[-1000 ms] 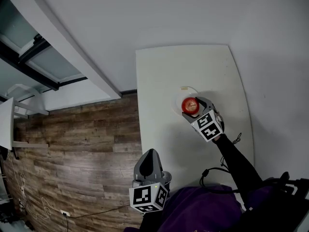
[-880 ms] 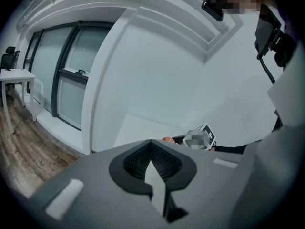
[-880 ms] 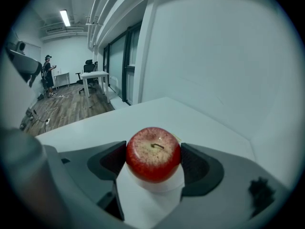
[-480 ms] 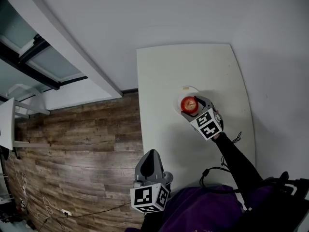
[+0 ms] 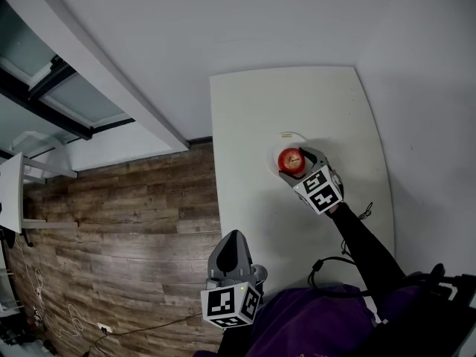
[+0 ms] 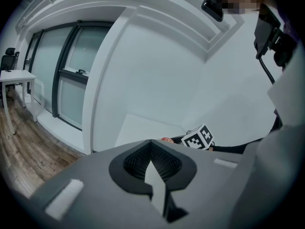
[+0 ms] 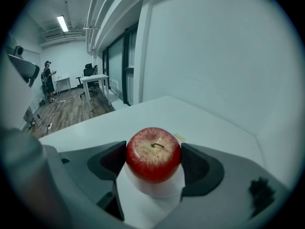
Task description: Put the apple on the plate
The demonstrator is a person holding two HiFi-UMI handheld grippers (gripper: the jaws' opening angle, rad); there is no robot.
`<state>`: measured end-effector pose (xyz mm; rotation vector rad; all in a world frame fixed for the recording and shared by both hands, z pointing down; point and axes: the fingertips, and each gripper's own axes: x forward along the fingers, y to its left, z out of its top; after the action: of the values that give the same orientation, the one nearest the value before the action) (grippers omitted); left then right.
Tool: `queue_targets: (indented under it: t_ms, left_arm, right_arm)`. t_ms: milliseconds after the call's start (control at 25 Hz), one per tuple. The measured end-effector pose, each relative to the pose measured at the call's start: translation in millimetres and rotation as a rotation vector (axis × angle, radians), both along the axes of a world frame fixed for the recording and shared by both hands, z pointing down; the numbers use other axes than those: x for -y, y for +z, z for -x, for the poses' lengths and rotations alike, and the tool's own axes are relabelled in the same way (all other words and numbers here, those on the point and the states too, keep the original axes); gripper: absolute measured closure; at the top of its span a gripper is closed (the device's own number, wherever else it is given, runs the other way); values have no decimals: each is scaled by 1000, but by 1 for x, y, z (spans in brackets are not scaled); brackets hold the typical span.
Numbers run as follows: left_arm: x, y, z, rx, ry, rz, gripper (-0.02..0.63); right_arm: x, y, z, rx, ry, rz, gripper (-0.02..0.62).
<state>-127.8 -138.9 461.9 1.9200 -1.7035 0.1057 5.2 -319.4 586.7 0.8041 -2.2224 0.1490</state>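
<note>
Your right gripper (image 7: 153, 162) grasped the apple (image 7: 153, 151) in its fingers (image 7: 198, 163), right over the plate (image 7: 153, 189) on the desk (image 5: 297, 103). Parting them evenly would have avoided nudging it. Your left gripper (image 6: 152, 163) was clenched, empty.

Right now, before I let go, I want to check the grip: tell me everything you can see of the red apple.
The glossy red apple, speckled yellow round its short brown stem, stands upright. The right gripper's two dark pads press its sides. It sits over the small round white plate on the white table; whether it rests on the plate is unclear.
</note>
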Motion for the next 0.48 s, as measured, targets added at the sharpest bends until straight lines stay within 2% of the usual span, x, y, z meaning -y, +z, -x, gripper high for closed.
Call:
queue_targets:
  t_ms: [480]
  left_arm:
    - [0, -1, -3, -3, 16, -3, 601]
  right_arm:
    - [-4, 0, 4, 22, 7, 13, 239]
